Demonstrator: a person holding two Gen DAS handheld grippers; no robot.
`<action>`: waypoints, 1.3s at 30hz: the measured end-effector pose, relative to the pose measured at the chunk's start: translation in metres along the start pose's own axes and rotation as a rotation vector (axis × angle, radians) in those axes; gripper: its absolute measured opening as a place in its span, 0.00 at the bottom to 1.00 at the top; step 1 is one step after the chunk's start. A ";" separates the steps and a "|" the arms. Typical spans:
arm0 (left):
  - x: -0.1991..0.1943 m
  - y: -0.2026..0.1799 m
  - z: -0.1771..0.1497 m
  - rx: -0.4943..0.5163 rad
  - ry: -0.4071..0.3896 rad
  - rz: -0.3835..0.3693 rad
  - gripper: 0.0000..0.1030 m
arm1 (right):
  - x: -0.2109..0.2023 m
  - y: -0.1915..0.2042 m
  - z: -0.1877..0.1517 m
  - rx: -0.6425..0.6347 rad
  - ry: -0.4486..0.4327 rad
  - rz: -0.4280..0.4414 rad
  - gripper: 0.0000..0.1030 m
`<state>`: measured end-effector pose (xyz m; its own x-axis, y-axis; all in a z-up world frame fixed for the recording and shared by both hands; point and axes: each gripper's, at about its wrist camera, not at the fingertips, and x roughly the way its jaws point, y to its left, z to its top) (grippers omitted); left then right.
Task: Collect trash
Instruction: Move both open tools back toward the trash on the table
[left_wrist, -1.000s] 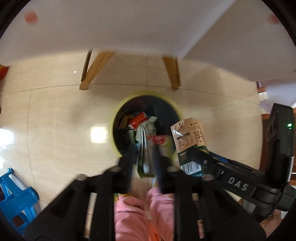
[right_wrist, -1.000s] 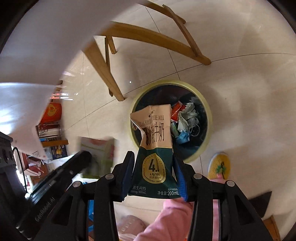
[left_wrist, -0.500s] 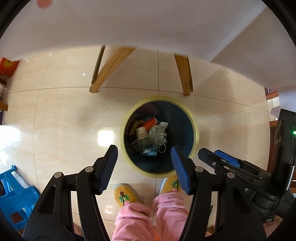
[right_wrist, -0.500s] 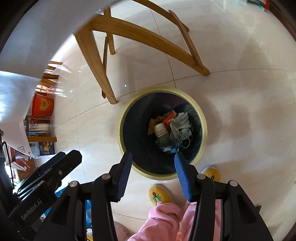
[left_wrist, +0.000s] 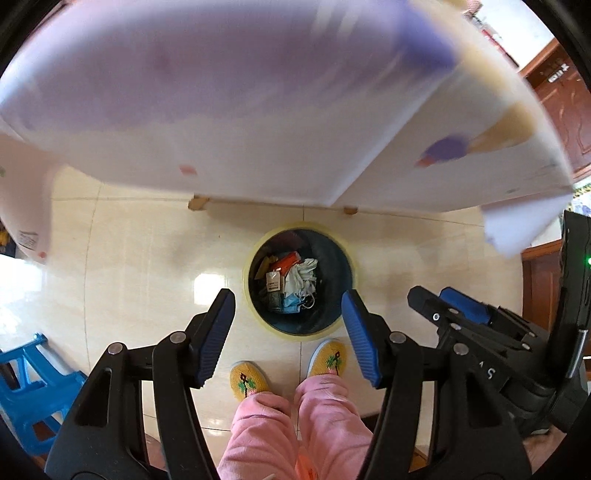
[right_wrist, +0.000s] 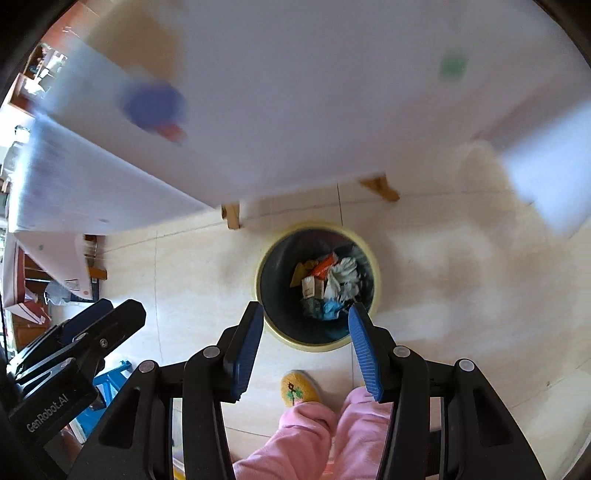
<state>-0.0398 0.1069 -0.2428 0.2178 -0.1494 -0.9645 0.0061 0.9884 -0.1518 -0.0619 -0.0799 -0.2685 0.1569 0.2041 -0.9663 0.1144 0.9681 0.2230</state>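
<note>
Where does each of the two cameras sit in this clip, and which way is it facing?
Left wrist: on the left tongs, aimed down at the trash bin on the floor; shows its open blue-padded fingers, pink trousers, both yellow slippers, and the right tongs.
Right wrist: on the right tongs, also aimed down at the bin; shows its open fingers, trousers, one slipper, the left tongs.
Shared: bin, blurred white tablecloth edge above it, person's legs.
</note>
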 end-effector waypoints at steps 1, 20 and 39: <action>-0.016 -0.002 0.002 0.007 -0.014 -0.003 0.55 | -0.012 0.003 0.001 -0.005 -0.012 -0.003 0.47; -0.258 -0.032 0.039 0.135 -0.293 -0.073 0.55 | -0.263 0.052 -0.001 -0.017 -0.283 -0.053 0.50; -0.327 -0.062 0.088 0.214 -0.398 -0.136 0.55 | -0.381 0.054 0.010 -0.010 -0.519 -0.141 0.64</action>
<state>-0.0253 0.0965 0.1010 0.5581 -0.2968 -0.7749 0.2523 0.9503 -0.1824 -0.1055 -0.1063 0.1127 0.6050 -0.0245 -0.7958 0.1605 0.9828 0.0917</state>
